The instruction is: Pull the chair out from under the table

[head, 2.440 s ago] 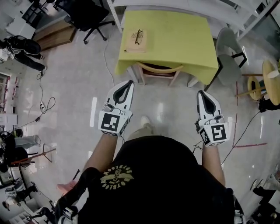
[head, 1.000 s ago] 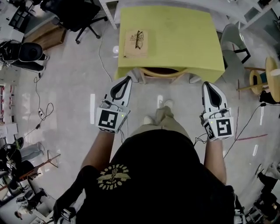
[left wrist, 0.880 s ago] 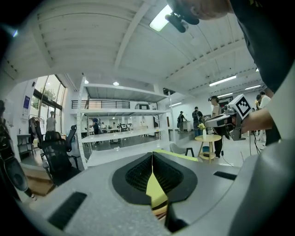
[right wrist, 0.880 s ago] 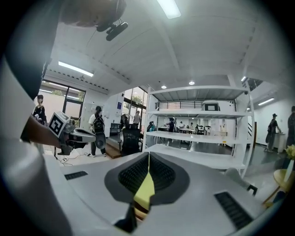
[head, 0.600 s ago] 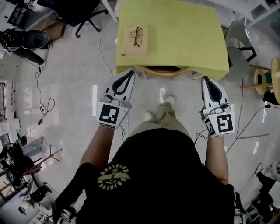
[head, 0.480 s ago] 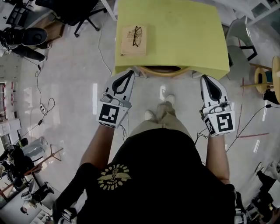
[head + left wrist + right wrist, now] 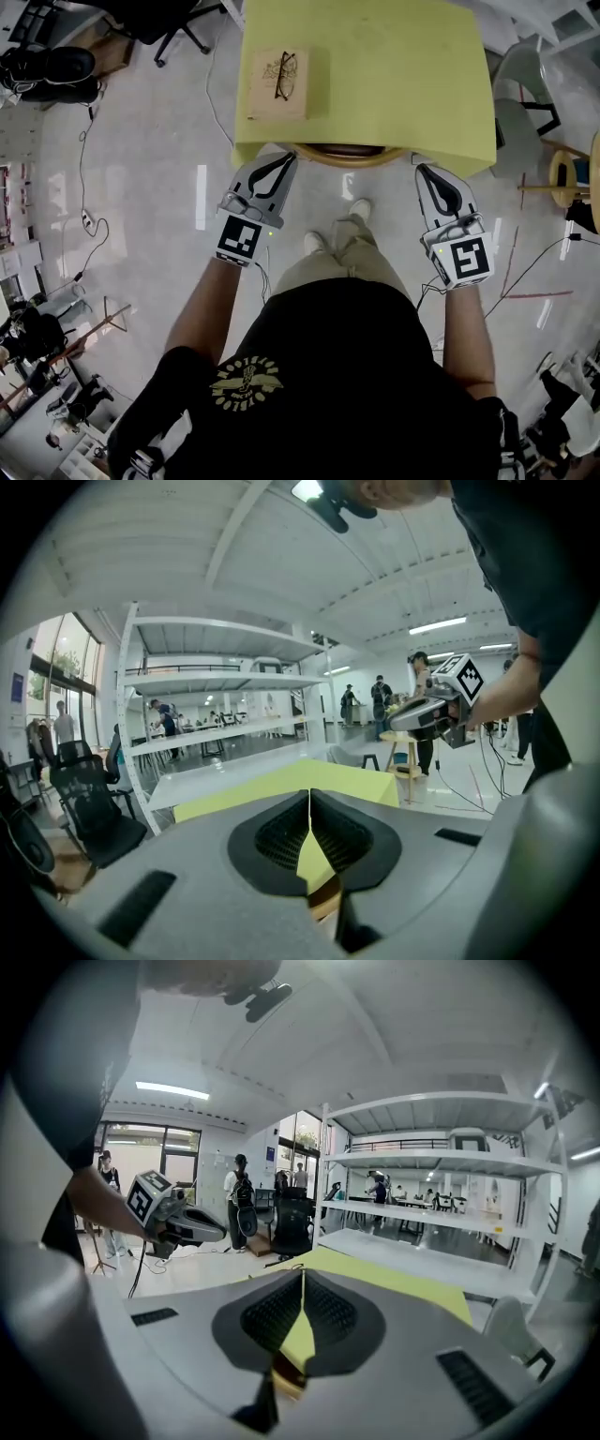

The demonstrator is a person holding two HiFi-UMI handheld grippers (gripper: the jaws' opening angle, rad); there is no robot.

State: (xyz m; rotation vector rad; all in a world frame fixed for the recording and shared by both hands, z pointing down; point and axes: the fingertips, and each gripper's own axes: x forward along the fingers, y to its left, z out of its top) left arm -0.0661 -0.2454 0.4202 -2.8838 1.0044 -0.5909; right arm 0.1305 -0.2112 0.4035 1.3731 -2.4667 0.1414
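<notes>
The wooden chair is tucked under the yellow table; only its curved backrest shows past the near table edge. My left gripper is shut and empty, its tip just left of the backrest's left end. My right gripper is also shut and empty, just right of the backrest's right end. In the left gripper view the closed jaws point at the table, with a bit of chair wood below them. The right gripper view shows its closed jaws the same way, above chair wood.
A tan book with glasses lies on the table's left part. A grey chair and a round wooden stool stand at the right. A cable runs over the floor at the left. White shelving stands behind the table.
Both grippers have moved forward and down toward the table's near edge, ending beside the two ends of the chair's backrest. Their jaws have stayed shut.
</notes>
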